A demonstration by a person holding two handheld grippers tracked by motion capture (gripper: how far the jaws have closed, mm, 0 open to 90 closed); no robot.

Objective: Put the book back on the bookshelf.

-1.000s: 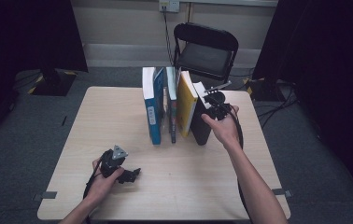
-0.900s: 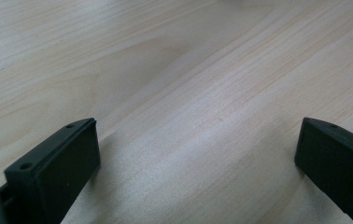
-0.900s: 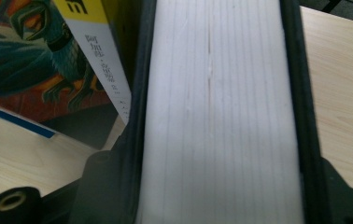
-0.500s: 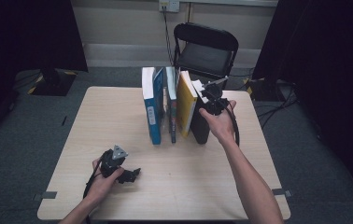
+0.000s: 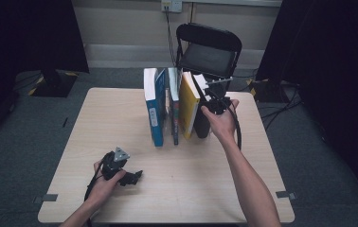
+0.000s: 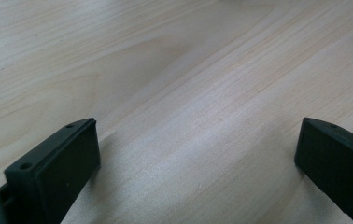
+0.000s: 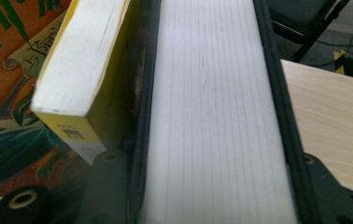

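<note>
Several books stand upright in a row at the table's middle back: a blue book (image 5: pixel 154 109), a thin book (image 5: pixel 174 106), a yellow book (image 5: pixel 188 104) and a black-covered book (image 5: pixel 201 120) at the right end. My right gripper (image 5: pixel 211 102) sits at the black book's top edge. Its jaws have just been closing and now press on both covers, with the white page block (image 7: pixel 207 70) between them. The yellow book (image 7: pixel 86 70) leans close on the left. My left gripper (image 5: pixel 132 177) rests open on the bare wood (image 6: pixel 198 158) near the front left, holding nothing.
The wooden table (image 5: pixel 120 118) has free room to the left of and in front of the books. A black folding chair (image 5: pixel 208 52) stands just behind the far edge. Cables lie on the floor at the right.
My right gripper has edged slightly left onto the top of the black book. The left gripper has stayed where it was.
</note>
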